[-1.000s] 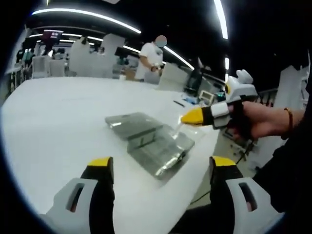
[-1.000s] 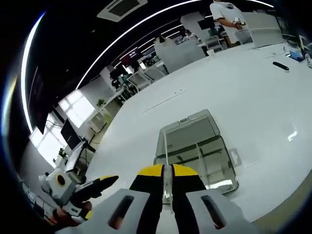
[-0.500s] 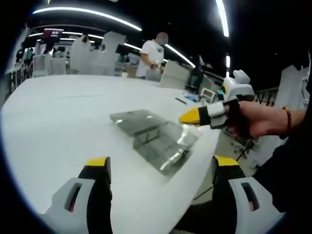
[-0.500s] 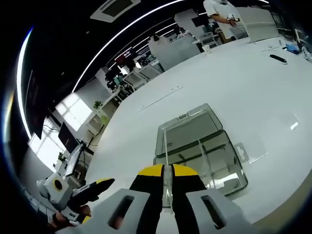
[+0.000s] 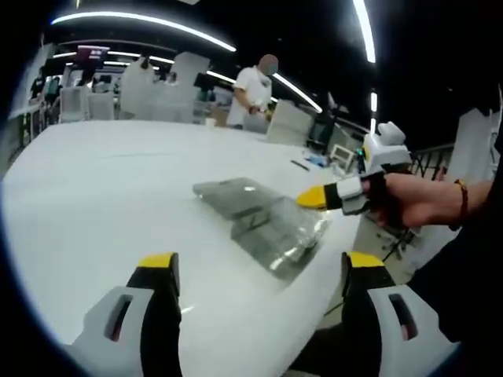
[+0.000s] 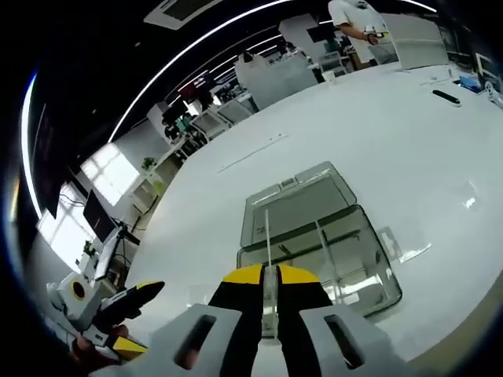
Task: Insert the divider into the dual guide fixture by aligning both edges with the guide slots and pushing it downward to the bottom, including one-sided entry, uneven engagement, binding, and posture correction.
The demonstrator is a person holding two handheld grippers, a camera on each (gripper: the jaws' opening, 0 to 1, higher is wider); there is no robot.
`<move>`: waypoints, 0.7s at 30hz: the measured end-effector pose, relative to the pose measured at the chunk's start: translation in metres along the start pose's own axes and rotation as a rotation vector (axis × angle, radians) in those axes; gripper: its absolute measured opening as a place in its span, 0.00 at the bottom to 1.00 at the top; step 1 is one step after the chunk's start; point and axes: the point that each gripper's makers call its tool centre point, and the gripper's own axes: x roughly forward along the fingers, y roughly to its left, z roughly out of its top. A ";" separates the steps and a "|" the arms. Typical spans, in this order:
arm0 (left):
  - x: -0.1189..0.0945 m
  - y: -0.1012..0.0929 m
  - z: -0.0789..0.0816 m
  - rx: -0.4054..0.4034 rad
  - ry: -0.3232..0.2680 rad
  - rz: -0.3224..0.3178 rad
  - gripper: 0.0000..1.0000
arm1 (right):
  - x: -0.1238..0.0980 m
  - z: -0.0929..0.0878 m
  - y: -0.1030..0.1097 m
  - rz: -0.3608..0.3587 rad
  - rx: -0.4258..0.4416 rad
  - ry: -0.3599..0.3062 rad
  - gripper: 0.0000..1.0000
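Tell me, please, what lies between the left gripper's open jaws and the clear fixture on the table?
Only bare white table in the left gripper view, from the left gripper up to the fixture.

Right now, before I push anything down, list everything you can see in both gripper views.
Dual guide fixture: one, clear grey-tinted plastic, two tray-like sections, lying on the table near its edge.
Divider: one, thin clear sheet, seen edge-on, clamped in the right gripper above the fixture.
Table: one, white, large.
Small dark object: one, black, far side of the table; too small to identify.
Bystander: one, white shirt, standing beyond the table.
Ceiling light strips: several, white, overhead.
Left gripper: yellow-tipped, jaws wide apart, holding nothing.
Right gripper: yellow-tipped, shut on the divider.
Person's hand: holding the right gripper.
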 end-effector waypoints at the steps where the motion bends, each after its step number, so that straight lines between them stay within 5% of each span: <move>1: 0.000 0.000 0.000 0.000 0.001 0.000 0.83 | 0.001 0.000 -0.001 -0.005 -0.002 0.000 0.00; 21: -0.006 0.005 -0.006 -0.017 0.008 -0.007 0.82 | 0.010 -0.008 -0.005 -0.073 -0.107 0.017 0.00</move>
